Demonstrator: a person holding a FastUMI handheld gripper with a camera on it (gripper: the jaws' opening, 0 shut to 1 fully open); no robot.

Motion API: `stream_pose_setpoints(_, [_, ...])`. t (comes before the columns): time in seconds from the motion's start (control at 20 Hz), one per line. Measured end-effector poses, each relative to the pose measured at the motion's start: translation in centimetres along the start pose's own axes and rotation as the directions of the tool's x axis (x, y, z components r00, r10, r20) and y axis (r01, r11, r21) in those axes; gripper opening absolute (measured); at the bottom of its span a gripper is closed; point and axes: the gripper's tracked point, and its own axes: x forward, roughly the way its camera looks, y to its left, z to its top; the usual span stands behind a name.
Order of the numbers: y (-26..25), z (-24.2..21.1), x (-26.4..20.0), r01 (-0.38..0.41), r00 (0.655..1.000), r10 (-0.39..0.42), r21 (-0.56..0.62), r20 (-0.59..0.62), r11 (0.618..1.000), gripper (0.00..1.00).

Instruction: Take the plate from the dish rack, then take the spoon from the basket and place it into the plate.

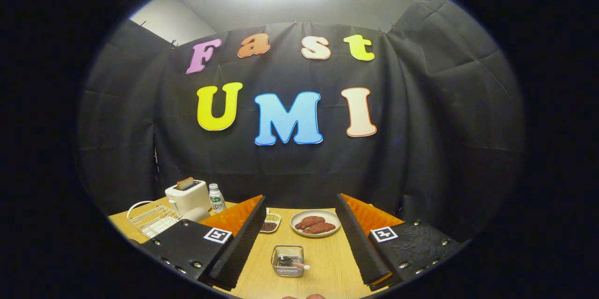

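The wooden worktop [323, 261] runs from the gripper out to the black cloth wall at its far edge. The gripper [299, 252] is held above the near part of it with its two fingers spread wide, nothing between the pads; the left finger [234, 247] and the right finger [360, 247] angle outward, each with orange backing and a black ribbed inner face.

At the far left corner of the worktop stands a white toaster [187, 196] with a slice of bread [185, 183] sticking out of its slot. Just in front of it, toward the left edge, is the white wire dish rack [154, 219], partly hidden by the left finger; whether a plate sits in it I cannot tell. Beside the toaster on its right stands a small bottle [216, 197] with a white cap.

Beyond the fingers, near the far edge, lies a round plate [315, 223] carrying two brown pieces of meat [314, 225]. Left of it, close by, is a small rectangular dish [271, 223] with dark and pale grains.

The small wire basket [288, 260] stands between the fingers, slightly nearer the left one, touching neither. The spoon [294, 262] lies inside it, its pale handle pointing toward the right finger.
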Motion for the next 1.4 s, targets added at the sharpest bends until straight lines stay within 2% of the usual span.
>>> stream_pose_setpoints(0.25, [4.3, 0.4, 1.5, -0.046, 0.995, 0.048, 0.03, -0.09, 0.999, 0.92])
stream_pose_setpoints(0.35, [7.3, 1.5, 2.0, -0.113, 0.988, 0.117, 0.041, -0.102, 0.993, 0.92])
stream_pose_setpoints(0.45, [8.7, 1.7, 2.8, -0.128, 0.983, 0.132, 0.04, -0.127, 0.991, 0.92])
stream_pose_setpoints(0.6, [11.8, -0.1, 3.8, -0.143, 0.957, 0.157, 0.075, -0.243, 0.987, 0.92])
stream_pose_setpoints(0.75, [14.5, -4.0, 4.1, -0.146, 0.881, 0.188, 0.128, -0.434, 0.981, 0.92])
stream_pose_setpoints(0.85, [16.2, -5.7, 4.3, -0.152, 0.833, 0.22, 0.174, -0.508, 0.973, 0.92])
stream_pose_setpoints(1.15, [20.4, -9.5, 5.7, -0.161, 0.716, 0.269, 0.223, -0.644, 0.962, 0.92])
stream_pose_setpoints(1.4, [22.0, -12.0, 7.8, -0.115, 0.643, 0.237, 0.214, -0.728, 0.97, 0.92])
